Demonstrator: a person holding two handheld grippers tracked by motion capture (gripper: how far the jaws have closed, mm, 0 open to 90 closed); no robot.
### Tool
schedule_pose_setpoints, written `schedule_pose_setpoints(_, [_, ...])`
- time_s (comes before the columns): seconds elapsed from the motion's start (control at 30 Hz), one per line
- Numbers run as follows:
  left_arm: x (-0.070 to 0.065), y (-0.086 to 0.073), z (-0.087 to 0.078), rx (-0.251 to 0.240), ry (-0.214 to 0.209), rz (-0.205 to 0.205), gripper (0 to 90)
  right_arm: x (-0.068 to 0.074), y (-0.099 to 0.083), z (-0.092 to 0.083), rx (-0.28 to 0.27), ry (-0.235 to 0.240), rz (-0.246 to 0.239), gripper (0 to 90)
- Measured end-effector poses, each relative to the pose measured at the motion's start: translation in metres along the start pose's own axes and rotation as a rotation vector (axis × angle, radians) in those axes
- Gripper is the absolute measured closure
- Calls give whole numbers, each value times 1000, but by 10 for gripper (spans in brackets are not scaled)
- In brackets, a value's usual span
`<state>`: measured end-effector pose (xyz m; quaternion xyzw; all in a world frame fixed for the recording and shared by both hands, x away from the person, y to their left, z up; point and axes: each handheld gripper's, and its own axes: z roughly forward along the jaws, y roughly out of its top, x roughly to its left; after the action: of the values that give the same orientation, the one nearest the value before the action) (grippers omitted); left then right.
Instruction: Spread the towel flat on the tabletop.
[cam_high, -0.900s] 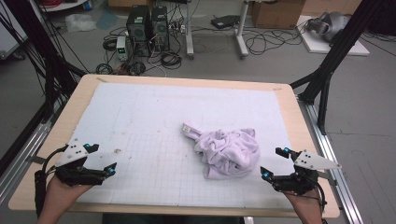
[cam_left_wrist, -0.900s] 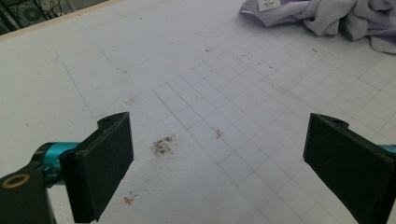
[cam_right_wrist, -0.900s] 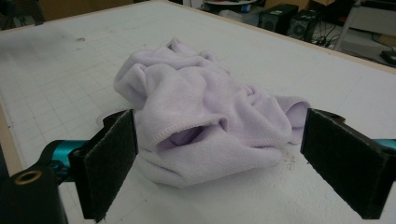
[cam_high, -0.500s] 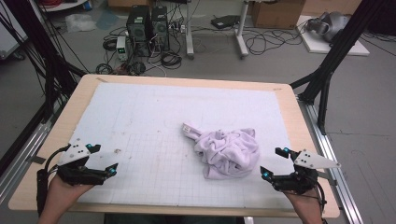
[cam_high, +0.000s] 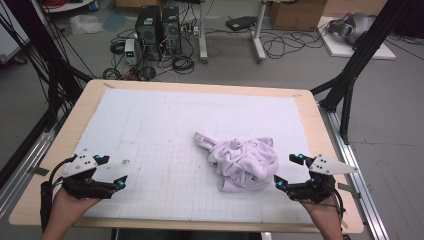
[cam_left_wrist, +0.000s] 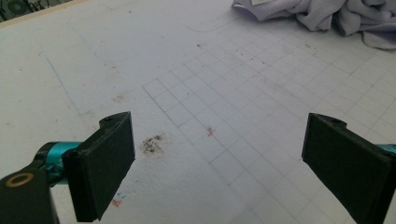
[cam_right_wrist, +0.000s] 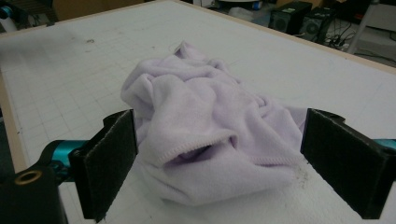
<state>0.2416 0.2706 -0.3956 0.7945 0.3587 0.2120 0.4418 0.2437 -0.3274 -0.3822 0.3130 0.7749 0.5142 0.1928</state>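
Towel (cam_high: 243, 163), pale lilac, lies crumpled in a heap on the white gridded mat (cam_high: 150, 125), right of centre and toward the near edge, one hemmed corner sticking out at its far left. Right gripper (cam_high: 288, 172) sits just beside the towel's near-right edge, jaws spread wide and holding nothing; in the right gripper view the heap (cam_right_wrist: 210, 135) lies straight ahead between the jaws, pads clear of the cloth. Left gripper (cam_high: 111, 170) rests at the near-left of the mat, well apart from the towel, jaws wide apart over bare mat (cam_left_wrist: 224, 93).
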Motion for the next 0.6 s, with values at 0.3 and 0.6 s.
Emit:
schedule_pose_setpoints(0.3, [0,0,-2,-1,2,1,101,-2,21,20,17,39,-27,104])
schedule_pose_setpoints(0.6, [1,-1,0,4,5,-2,101,-5,37,52,61,93,-31,111])
